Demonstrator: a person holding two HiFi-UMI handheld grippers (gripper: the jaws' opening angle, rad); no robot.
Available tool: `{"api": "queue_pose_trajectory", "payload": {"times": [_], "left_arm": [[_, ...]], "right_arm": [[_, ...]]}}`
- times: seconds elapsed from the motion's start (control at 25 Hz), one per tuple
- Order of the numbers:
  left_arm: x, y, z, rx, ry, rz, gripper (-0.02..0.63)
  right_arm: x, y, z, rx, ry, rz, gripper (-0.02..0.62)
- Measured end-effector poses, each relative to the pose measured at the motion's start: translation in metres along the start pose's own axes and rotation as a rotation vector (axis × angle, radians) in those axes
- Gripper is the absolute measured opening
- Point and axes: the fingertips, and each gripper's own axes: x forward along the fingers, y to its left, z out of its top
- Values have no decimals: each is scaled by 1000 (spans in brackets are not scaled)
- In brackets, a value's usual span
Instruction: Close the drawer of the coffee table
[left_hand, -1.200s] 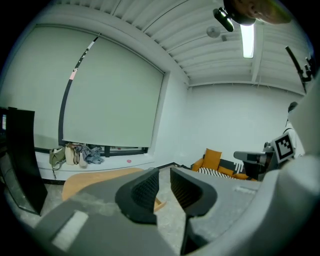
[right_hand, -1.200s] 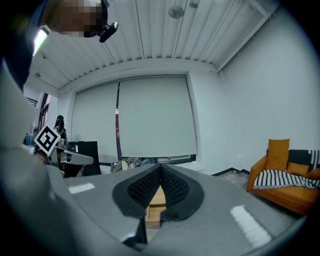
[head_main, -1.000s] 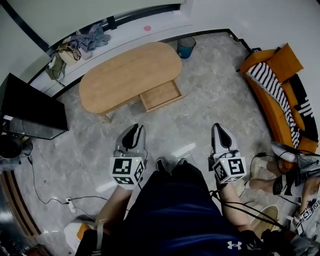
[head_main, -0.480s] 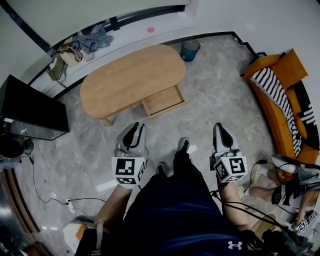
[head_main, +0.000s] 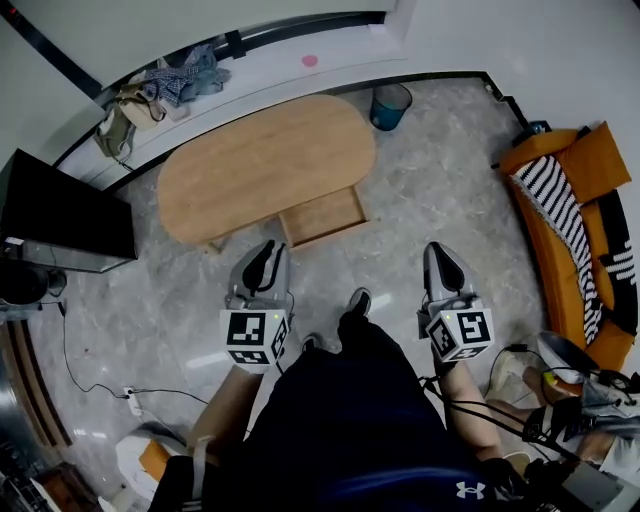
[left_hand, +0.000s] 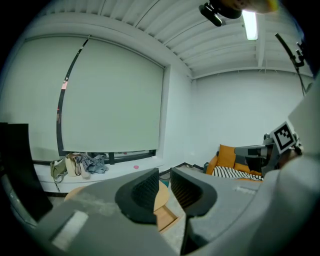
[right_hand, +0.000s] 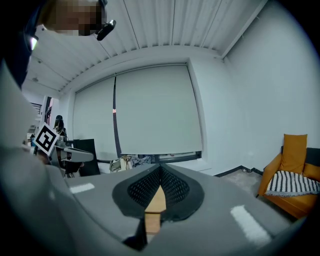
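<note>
left gripper with jaws apart on nothing, right gripper with jaws pressed together and empty, both well short of the drawer, pulled out from the near side of the coffee table. best to step closer, lower the right gripper, meet the drawer front squarely at mid-width, push straight in until flush.

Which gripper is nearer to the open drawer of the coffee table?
Left. The left gripper is in front of the drawer, a little to its left; the right gripper is farther off, beyond its right side.
</note>
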Motion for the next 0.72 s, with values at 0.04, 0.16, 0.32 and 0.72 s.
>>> {"api": "queue_pose_trajectory", "payload": {"times": [0.04,0.16,0.32,0.72], "left_arm": [[8,-1,1,-6,5,9,80],[30,-4,2,-13,25,41,80],[47,-7,0,-13,48,90,80],[50,34,-35,-75,143,230,80]], "right_arm": [[7,-7,0,2,7,12,2],[30,-27,0,10,28,47,2],[56,-50,-6,26,50,97,2],[121,-66,-8,31,50,152,3]]}}
